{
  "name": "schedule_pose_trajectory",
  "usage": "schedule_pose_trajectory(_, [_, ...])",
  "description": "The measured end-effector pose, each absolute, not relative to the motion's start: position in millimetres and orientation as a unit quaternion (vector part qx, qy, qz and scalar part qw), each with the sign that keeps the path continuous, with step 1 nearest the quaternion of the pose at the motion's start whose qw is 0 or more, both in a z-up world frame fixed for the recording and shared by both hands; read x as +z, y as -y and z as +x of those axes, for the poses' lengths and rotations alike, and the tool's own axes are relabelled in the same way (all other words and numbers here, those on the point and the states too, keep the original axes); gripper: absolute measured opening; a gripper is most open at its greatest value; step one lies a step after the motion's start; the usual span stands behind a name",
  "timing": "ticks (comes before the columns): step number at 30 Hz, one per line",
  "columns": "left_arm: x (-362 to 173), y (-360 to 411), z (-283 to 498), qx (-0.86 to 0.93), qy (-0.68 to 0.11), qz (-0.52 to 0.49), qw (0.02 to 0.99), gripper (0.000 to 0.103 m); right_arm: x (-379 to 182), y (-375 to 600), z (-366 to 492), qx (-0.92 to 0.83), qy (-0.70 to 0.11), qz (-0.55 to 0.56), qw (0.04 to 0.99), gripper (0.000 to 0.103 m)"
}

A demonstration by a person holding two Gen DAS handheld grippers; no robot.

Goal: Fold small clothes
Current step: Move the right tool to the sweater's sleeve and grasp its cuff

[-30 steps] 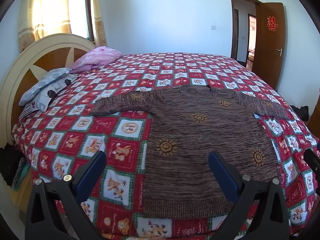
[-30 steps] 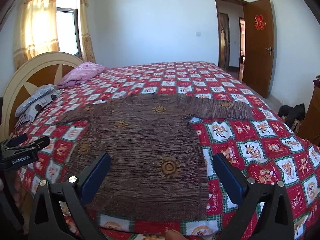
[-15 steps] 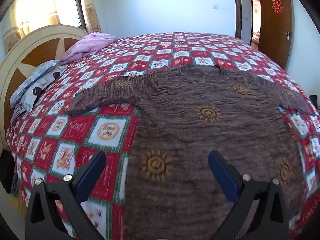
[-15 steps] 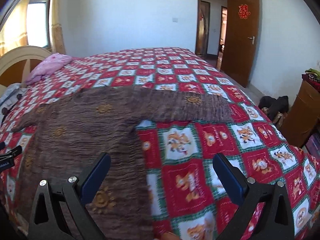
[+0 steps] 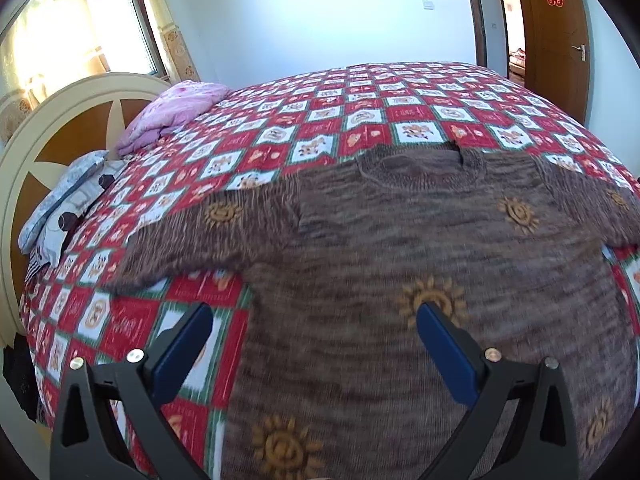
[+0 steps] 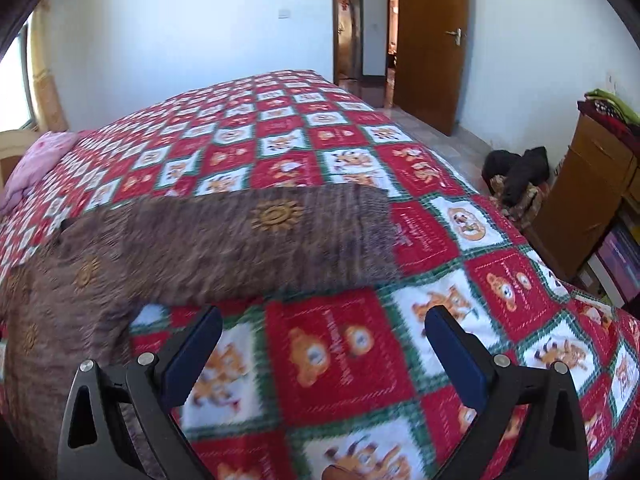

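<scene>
A brown knitted sweater with orange sun motifs lies flat on the bed, sleeves spread to both sides, neck towards the far side. My left gripper hovers open over the sweater's left side, just below the armpit of its left sleeve. In the right wrist view the right sleeve stretches across the quilt, its cuff pointing right. My right gripper is open above the bare quilt, just short of that sleeve. Neither gripper holds anything.
The bed carries a red, white and green checked quilt. A pink folded blanket and grey pillows lie by the headboard. A wooden cabinet, dark bags on the floor and an open door stand to the right.
Both grippers have moved forward and lower over the bed. The left one now sits near the left armpit; the right one has swung right to the right sleeve. Both stayed open.
</scene>
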State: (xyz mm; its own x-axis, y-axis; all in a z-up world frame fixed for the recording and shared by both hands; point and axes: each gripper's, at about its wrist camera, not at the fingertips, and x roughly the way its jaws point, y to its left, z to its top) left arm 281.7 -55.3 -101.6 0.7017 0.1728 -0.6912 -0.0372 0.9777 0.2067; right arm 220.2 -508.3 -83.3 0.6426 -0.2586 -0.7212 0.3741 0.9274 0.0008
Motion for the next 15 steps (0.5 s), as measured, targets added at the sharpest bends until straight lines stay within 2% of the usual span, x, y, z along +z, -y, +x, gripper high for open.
schedule_pose_trajectory(4, [-106.6, 58.3, 298.8, 0.065, -0.385, 0.081, 0.917, 0.103, -88.6, 551.9, 244.3, -0.199, -0.397, 0.092, 0.891, 0.085])
schedule_pose_trajectory(10, [-123.9, 61.3, 311.9, 0.069, -0.403, 0.085, 0.908, 0.103, -96.2, 598.0, 271.4, -0.204, -0.405, 0.138, 0.881, 0.07])
schedule_pose_trajectory(15, [-132.4, 58.6, 319.1, 0.079, -0.411, 0.087, 0.904, 0.103, -103.8, 601.7, 295.0, -0.197, -0.416, 0.135, 0.878, 0.067])
